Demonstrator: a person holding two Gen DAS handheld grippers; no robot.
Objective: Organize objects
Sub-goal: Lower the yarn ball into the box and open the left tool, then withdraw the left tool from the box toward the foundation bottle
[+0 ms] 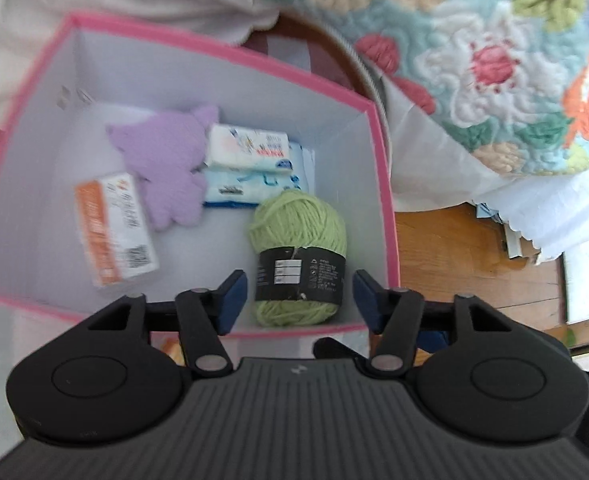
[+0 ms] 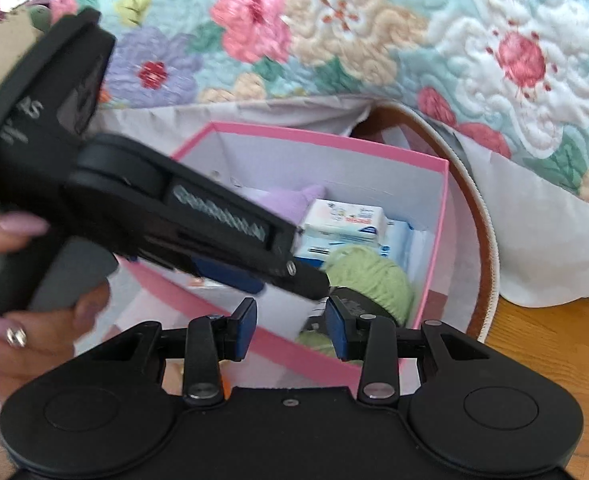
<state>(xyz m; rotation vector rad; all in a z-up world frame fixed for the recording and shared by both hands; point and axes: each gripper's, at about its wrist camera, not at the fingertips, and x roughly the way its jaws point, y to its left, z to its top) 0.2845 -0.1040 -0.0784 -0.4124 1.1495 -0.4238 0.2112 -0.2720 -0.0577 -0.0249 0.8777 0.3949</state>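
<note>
1. A pink-rimmed box (image 1: 382,184) with smooth white cardboard walls stands open beside a bed; it is square with straight sides.
2. In it lies a green yarn ball (image 1: 298,236), fuzzy and oval, wrapped round its middle with a black paper label (image 1: 300,276). It sits in the near right corner, close to the box wall.
3. Just behind the yarn lie two soft tissue packs (image 1: 250,164), white and blue, stacked one on the other against the far wall.
4. A lilac knitted toy (image 1: 166,168), soft and ribbed, lies in the middle of the box floor, touching the tissue packs.
5. To the left of the toy lies an orange-and-white packet (image 1: 114,228), rectangular and glossy, tilted.
6. The left gripper (image 1: 300,300) hangs over the near rim, its blue-padded jaws spread to either side of the yarn and not touching it.
7. The right gripper (image 2: 290,330) hangs at the box's near edge; its jaws stand a small gap apart with nothing pinched between them.
8. A hand (image 2: 18,300) with pink nails and a ring holds the left tool.
9. A quilted floral bedspread (image 2: 334,32), puffy and stitched, drapes behind the box over a wooden floor (image 1: 466,260).
</note>
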